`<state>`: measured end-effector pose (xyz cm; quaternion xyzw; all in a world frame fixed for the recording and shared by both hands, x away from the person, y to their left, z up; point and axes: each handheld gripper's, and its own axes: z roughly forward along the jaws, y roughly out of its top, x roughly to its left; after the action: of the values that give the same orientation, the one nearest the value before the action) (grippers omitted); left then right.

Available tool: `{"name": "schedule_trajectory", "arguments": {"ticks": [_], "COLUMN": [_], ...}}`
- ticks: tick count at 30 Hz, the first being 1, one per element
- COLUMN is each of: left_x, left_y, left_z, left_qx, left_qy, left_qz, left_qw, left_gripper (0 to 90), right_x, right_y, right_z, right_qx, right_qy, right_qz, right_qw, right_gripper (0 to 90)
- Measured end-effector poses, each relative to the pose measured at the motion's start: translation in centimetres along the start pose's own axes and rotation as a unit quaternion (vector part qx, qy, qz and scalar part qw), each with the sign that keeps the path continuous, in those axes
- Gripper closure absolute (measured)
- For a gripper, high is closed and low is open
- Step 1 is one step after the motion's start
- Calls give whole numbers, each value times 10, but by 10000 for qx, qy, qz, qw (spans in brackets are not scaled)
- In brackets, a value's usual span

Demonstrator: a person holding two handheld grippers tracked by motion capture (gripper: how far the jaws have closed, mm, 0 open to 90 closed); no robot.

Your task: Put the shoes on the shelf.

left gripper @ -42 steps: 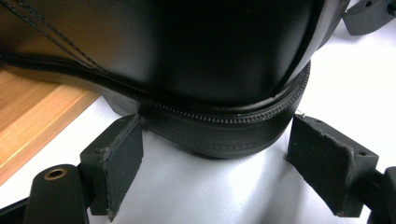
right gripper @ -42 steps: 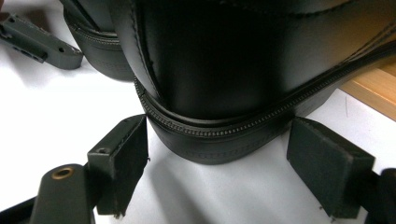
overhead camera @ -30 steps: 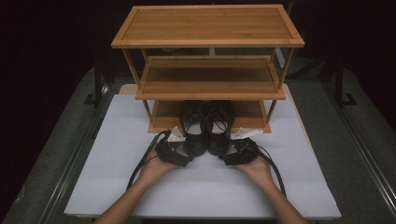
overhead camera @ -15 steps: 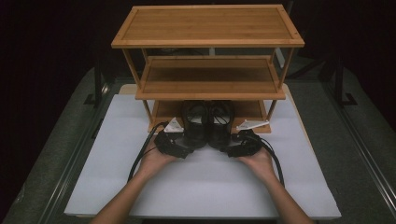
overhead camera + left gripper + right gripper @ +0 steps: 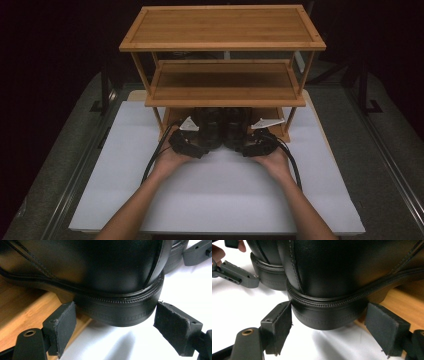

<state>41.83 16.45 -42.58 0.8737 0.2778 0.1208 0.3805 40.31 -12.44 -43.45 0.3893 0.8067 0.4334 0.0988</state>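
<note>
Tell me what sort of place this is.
Likely a recording bench set up like a home shoe-storage corner: a three-tier bamboo shoe rack stands on a white mat, black leather shoes sit at its bottom shelf, and the surroundings are dark.

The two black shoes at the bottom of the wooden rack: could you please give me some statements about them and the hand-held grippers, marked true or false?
1. Each shoe's heel sits between the jaws of one hand-held gripper. True: left shoe at the left hand-held gripper, right shoe at the right hand-held gripper.
2. The shoes stand on the rack's top shelf. False: they are at the bottom tier.
3. The heels overhang the white mat. True.
4. The shoes are white. False: black.
</note>
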Motion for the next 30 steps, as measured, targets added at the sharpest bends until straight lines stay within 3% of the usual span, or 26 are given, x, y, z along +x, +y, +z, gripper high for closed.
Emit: {"name": "schedule_trajectory", "arguments": {"ticks": [6, 18, 22, 26, 30], "left_x": [9, 20, 22, 25, 28], "left_y": [3, 10, 11, 11, 8], "left_z": [10, 21, 28, 33, 35], "left_qx": [19, -3, 118, 199, 169], "left_qy": [42, 179, 235, 296, 209], "left_qz": [-10, -25, 65, 14, -64], "left_qw": [10000, 9998, 9996, 9994, 9996], "left_gripper": [177, 176, 172, 171, 170], "right_x": [-7, -20, -22, -24, -24], "right_y": [6, 9, 10, 11, 10], "right_z": [7, 20, 25, 32, 33], "right_qx": [-1, -109, 14, 119, 135], "right_qy": [-120, -222, -290, -407, -399], "right_qz": [-63, 38, 8, -44, 6], "right_qw": [9999, 9997, 9996, 9991, 9991], "right_gripper": [219, 219, 218, 217, 216]}}
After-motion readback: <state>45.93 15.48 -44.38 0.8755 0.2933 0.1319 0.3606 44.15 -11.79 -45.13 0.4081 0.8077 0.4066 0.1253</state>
